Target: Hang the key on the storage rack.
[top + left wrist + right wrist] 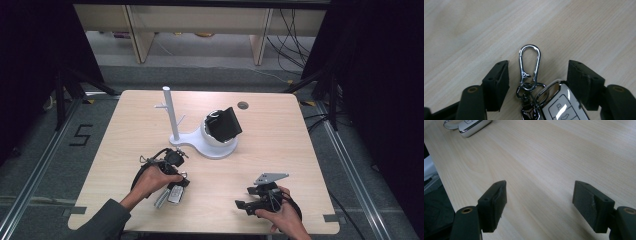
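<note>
A white car key fob (562,105) on a chrome key ring with a silver carabiner clip (530,66) lies flat on the pale wood table (280,150). My left gripper (537,72) points down over it. Its jaws are open, with the clip and the fob's top between them; the right jaw stands at the fob's edge and the left jaw is apart from the clip. In the high view the left gripper (172,172) is at front left, with the fob (176,194) just below it. My right gripper (244,197) rests open at front right over bare wood (540,195), and the fob (472,126) lies far off.
A white stand with an upright post (170,115) and a round base (200,145) stands at mid table. Its white bowl holds a black boxy object (224,124). A cable hole (243,105) sits near the far edge. The table's front edge is close to both hands.
</note>
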